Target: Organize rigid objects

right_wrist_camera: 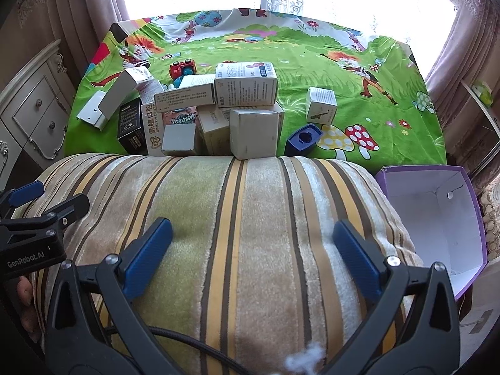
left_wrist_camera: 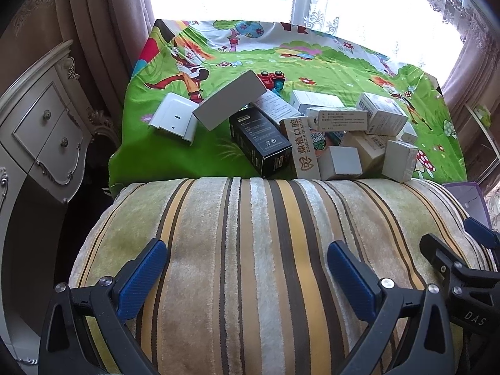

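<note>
cardboard boxes (right_wrist_camera: 218,109) lie heaped on the green-sheeted worktop (right_wrist_camera: 359,93) beyond the striped cushion (right_wrist_camera: 234,234), so both released, empty grippers, left gripper (left_wrist_camera: 247,268) and right gripper (right_wrist_camera: 253,250), should probably lift top boxes first toward the purple bin (right_wrist_camera: 437,218).

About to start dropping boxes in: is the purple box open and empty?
Open and empty. The purple box has no lid on it, and the right wrist view shows only bare white walls and floor inside.

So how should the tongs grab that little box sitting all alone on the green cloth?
Probably from above, across its two side faces. The little box stands upright and apart from the pile, so both sides look free. The right tongs, open over the striped cushion, seem nearer.
</note>
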A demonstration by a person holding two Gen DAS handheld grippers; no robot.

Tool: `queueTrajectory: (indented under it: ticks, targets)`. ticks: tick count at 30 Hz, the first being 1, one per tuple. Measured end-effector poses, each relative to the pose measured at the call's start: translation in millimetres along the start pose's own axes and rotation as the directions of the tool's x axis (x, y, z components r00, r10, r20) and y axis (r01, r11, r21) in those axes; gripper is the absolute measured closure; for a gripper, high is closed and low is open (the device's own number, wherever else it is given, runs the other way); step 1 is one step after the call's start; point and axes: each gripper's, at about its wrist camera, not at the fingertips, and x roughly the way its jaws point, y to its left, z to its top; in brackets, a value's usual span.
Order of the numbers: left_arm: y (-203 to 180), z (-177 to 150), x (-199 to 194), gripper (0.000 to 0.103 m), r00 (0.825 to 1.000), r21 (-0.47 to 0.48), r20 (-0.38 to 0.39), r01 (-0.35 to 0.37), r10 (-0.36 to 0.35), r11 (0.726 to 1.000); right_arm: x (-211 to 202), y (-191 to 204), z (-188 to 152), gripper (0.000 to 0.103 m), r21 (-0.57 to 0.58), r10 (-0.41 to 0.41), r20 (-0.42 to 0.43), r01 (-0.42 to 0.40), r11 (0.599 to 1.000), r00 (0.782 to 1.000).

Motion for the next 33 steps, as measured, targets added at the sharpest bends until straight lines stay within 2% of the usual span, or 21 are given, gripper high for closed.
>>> queueTrajectory:
  ticks: [6, 9, 14, 21, 25, 28, 33]
  targets:
    - [-0.3, -1.4, -3.7, 0.000, 1.000, 0.010, 0.015, 0.012, -0.012, 1.000, 1.6, -1.9, -2.3, 0.000, 0.002, 0.010, 0.008, -0.010, 1.000, 1.000]
    - [3.2, -1.0, -7.8, 0.000, 0.998, -0.008, 0.033, 0.057, -0.057, 0.998, 3.0, -6.3, -1.2, 0.000, -0.015, 0.050, 0.008, -0.050, 0.999, 0.999]
    - [7.8, 4.5, -11.9, 0.001, 0.992, -0.029, 0.047, 0.115, -0.114, 0.993, 3.5, -4.4, -1.8, 0.000, -0.017, 0.043, 0.011, -0.043, 0.999, 0.999]
    - [26.7, 32.6, -10.4, 0.001, 0.982, -0.104, 0.068, 0.183, -0.177, 0.978, 0.8, -8.8, 0.5, 0.000, -0.008, 0.070, -0.011, -0.070, 0.998, 0.997]
    - [39.1, 55.9, -5.3, 0.001, 0.967, -0.158, 0.078, 0.252, -0.242, 0.955, -2.5, -13.1, 0.9, 0.000, 0.006, 0.103, -0.007, -0.103, 0.995, 0.995]
    - [49.4, 75.8, 7.2, 0.000, 0.947, -0.227, 0.056, 0.320, -0.316, 0.920, -9.0, -19.8, 4.9, 0.000, 0.034, 0.155, -0.006, -0.155, 0.987, 0.988]
    - [68.2, 107.5, 35.7, 0.000, 0.922, -0.340, 0.026, 0.371, -0.385, 0.864, -23.9, -31.7, 16.1, 0.000, 0.062, 0.206, 0.041, -0.208, 0.976, 0.978]
